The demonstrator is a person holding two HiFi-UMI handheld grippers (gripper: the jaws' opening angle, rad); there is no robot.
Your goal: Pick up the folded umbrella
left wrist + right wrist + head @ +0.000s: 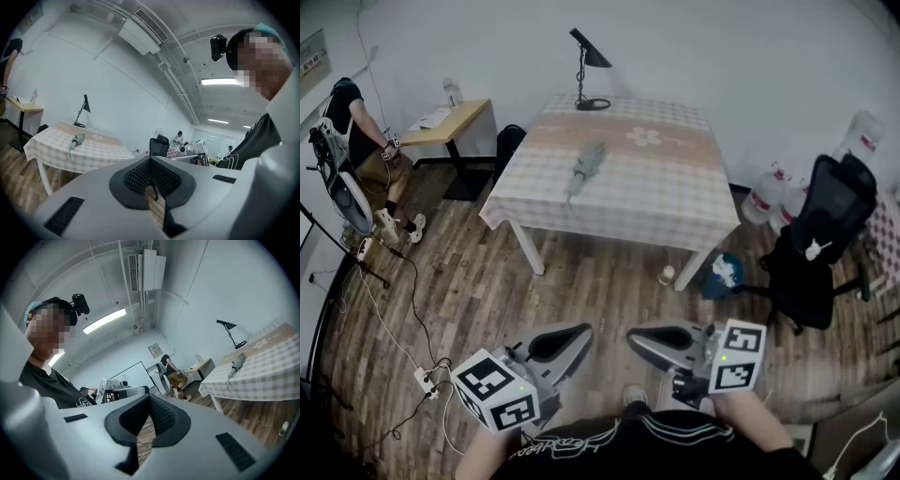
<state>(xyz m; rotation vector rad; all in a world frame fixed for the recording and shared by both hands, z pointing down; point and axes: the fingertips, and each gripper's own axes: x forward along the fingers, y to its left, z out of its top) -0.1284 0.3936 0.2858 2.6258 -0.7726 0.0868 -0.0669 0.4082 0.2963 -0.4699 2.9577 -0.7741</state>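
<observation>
The folded umbrella, grey-green, lies on the checked tablecloth of the table across the room. It shows small in the left gripper view as the umbrella and in the right gripper view as the umbrella. My left gripper and right gripper are held side by side close to my body, over the wooden floor and far short of the table. Both are shut with nothing between the jaws, as the left gripper and right gripper show close up.
A black desk lamp stands at the table's far edge. A black office chair and water bottles are to the right. A blue bag sits by a table leg. A person sits at a side desk on the left; cables cross the floor.
</observation>
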